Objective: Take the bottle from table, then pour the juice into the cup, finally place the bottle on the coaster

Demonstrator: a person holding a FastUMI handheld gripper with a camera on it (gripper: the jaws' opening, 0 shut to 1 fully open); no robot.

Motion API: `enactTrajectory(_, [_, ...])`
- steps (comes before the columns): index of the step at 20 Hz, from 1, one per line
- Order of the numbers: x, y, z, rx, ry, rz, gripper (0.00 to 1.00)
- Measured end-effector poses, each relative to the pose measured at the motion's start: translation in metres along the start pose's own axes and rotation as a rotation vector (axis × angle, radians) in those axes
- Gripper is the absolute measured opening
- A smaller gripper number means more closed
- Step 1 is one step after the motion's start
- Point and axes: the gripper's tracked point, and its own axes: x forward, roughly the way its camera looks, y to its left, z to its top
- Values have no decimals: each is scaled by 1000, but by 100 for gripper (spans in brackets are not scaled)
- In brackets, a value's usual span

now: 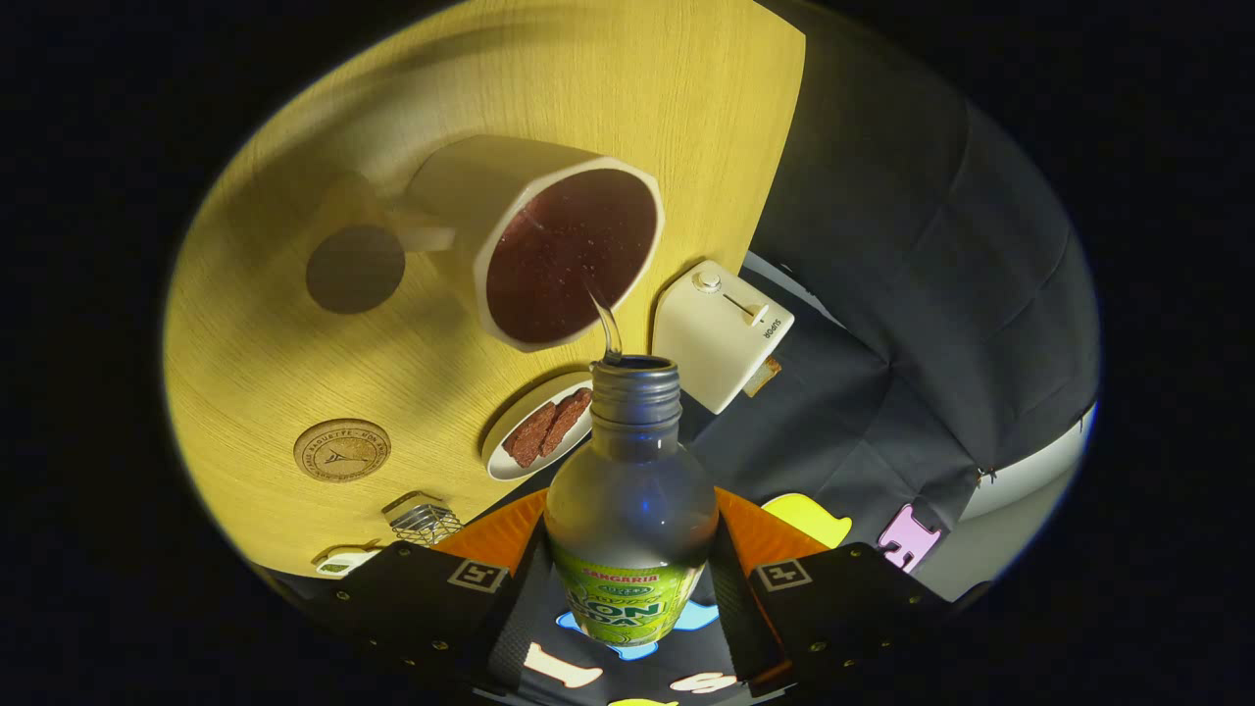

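My gripper [627, 579] is shut on a clear bottle [629, 500] with a green label, held between both fingers and tipped over. Its open threaded neck [634, 390] points toward a cream mug [549, 245] just beyond it. A thin stream of liquid [608, 328] runs from the bottle's mouth into the mug, which holds dark reddish juice [574, 257]. The round cork coaster [341, 450] lies on the yellow wooden table [294, 343], off to the side of the mug and nearer the fingers.
A white plate [510, 446] with brown toast slices sits beside the bottle neck. A cream toaster [721, 333] stands at the table's edge. A small wire rack [424, 520] and a little white dish [345, 561] sit near the coaster. Dark cloth hangs beyond.
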Motion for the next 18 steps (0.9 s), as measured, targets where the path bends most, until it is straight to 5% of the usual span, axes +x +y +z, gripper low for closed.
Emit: enactTrajectory(18, [4,7,16,25,-36,26,77])
